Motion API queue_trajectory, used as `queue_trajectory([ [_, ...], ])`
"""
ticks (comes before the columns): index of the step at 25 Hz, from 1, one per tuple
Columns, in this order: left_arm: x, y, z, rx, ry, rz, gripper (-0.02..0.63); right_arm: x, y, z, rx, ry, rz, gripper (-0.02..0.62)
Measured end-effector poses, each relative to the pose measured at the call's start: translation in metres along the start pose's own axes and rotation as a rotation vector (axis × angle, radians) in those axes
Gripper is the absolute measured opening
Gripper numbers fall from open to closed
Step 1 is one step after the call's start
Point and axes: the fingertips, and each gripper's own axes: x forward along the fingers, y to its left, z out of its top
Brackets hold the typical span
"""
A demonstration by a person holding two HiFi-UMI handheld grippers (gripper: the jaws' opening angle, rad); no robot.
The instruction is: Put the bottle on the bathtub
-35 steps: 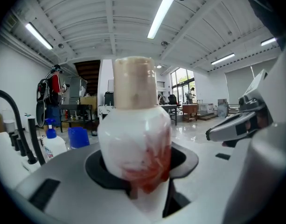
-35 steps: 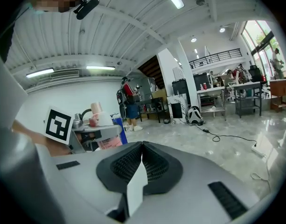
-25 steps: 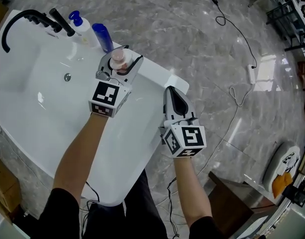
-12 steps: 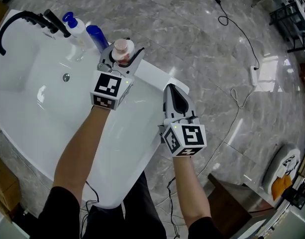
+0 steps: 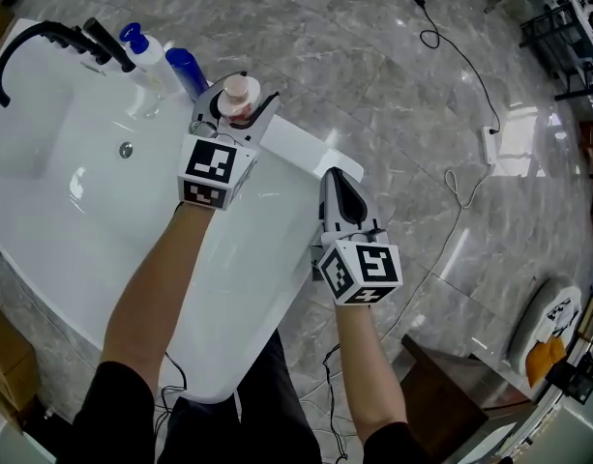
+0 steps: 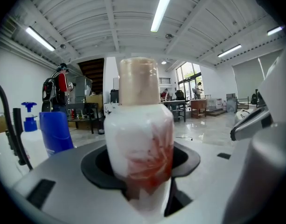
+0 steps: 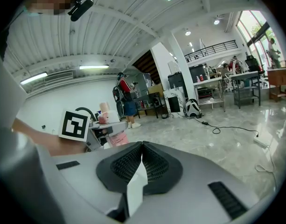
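Left: jaws of my left gripper (image 5: 241, 110), just opening, flank the pink-capped bottle (image 5: 242, 91) on the bathtub (image 5: 103, 220) rim. Right: my right gripper (image 5: 336, 182) is pressed together, empty.

Bottle (image 6: 139, 148): white, red floral print, beige cap. Second bottle (image 5: 187, 71) on bathtub (image 5: 64, 230) rim: blue. Bathtub white; tap (image 5: 78, 37) black; floor (image 5: 373, 56) grey-veined marble.

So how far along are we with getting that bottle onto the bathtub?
Nearly there. Done: the bottle looks set upright on the bathtub rim, near the blue bottle. In hand: the left gripper has just been opening its jaws, with the bottle between them. Left: draw that gripper clear. The right gripper is shut and empty.
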Motion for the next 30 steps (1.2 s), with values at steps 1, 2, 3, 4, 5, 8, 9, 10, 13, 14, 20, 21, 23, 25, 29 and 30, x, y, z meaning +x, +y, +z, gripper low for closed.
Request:
queue_trajectory([
  [1, -0.001, 0.001, 0.001, -0.010, 0.002, 0.003, 0.243, -0.001, 0.001, 0.000, 0.004, 0.000, -0.001, 0.024],
  [2, -0.002, 0.002, 0.000, -0.019, 0.004, 0.004, 0.253, -0.002, 0.001, -0.001, 0.007, 0.001, -0.002, 0.025],
  [3, -0.003, 0.002, 0.000, -0.026, 0.006, 0.002, 0.258, -0.003, 0.003, -0.001, 0.009, 0.002, -0.002, 0.024],
  [4, -0.004, 0.002, -0.001, -0.033, 0.009, 0.001, 0.262, -0.004, 0.004, -0.001, 0.012, 0.003, -0.002, 0.024],
  [5, -0.005, 0.002, -0.001, -0.039, 0.012, 0.002, 0.267, -0.004, 0.005, 0.000, 0.013, 0.002, -0.002, 0.025],
  [8, -0.011, 0.003, -0.001, -0.055, 0.014, 0.011, 0.270, -0.005, 0.011, 0.001, 0.012, 0.002, 0.000, 0.025],
  [9, -0.015, 0.003, -0.002, -0.056, 0.015, 0.014, 0.271, -0.006, 0.012, 0.001, 0.011, 0.002, 0.001, 0.024],
  [10, -0.018, 0.003, -0.003, -0.058, 0.018, 0.018, 0.273, -0.007, 0.014, 0.001, 0.010, 0.002, 0.001, 0.023],
  [13, -0.031, 0.002, -0.005, -0.069, 0.024, 0.023, 0.278, -0.014, 0.018, 0.002, 0.009, 0.000, -0.004, 0.024],
  [14, -0.036, 0.001, -0.005, -0.068, 0.025, 0.023, 0.278, -0.016, 0.020, 0.003, 0.009, -0.002, -0.006, 0.025],
  [20, -0.071, 0.003, 0.005, -0.077, 0.028, 0.031, 0.278, -0.033, 0.041, 0.016, -0.016, -0.020, -0.012, 0.023],
  [21, -0.079, 0.003, 0.009, -0.076, 0.026, 0.028, 0.278, -0.037, 0.045, 0.020, -0.019, -0.025, -0.015, 0.024],
  [23, -0.099, -0.001, 0.020, -0.080, 0.023, 0.024, 0.278, -0.049, 0.054, 0.026, -0.019, -0.030, -0.022, 0.024],
  [25, -0.121, -0.007, 0.030, -0.105, 0.025, 0.016, 0.278, -0.065, 0.064, 0.033, -0.012, -0.036, -0.032, 0.025],
  [29, -0.169, -0.024, 0.047, -0.142, 0.040, -0.011, 0.278, -0.100, 0.089, 0.042, -0.001, -0.041, -0.048, 0.024],
  [30, -0.182, -0.029, 0.050, -0.142, 0.043, -0.018, 0.278, -0.108, 0.096, 0.043, 0.000, -0.043, -0.050, 0.024],
])
